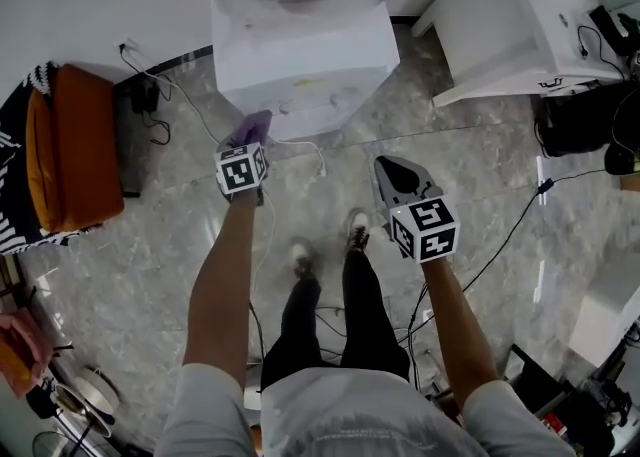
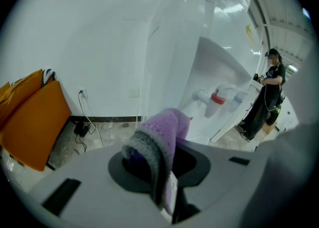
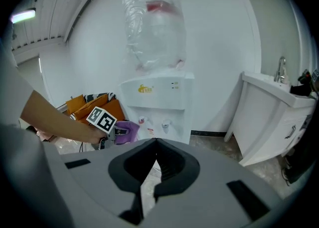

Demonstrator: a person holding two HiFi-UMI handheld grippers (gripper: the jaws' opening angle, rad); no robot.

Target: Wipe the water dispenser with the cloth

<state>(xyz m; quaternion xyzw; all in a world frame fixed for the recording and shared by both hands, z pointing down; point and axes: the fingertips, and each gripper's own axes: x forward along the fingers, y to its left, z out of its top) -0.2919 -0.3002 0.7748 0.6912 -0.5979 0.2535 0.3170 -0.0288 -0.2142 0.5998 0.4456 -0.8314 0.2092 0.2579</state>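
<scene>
Fingers (image 2: 92,174) of the left gripper (image 2: 160,172) pinch the cloth (image 2: 164,129) — marbled floor (image 1: 150,265) below.

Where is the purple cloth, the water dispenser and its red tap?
purple cloth (image 2: 167,128): left gripper view, on its purple fold above the jaws.
water dispenser (image 3: 158,95): right gripper view, on its white front panel.
red tap (image 2: 218,98): left gripper view, on the red lever.

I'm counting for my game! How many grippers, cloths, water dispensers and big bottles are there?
Grey two-jaw grippers: 2 (left gripper, right gripper)
Fluffy purple-and-grey cloth: 1
White box-shaped water dispenser: 1
Clear plastic water bottle: 1
Total: 5
</scene>
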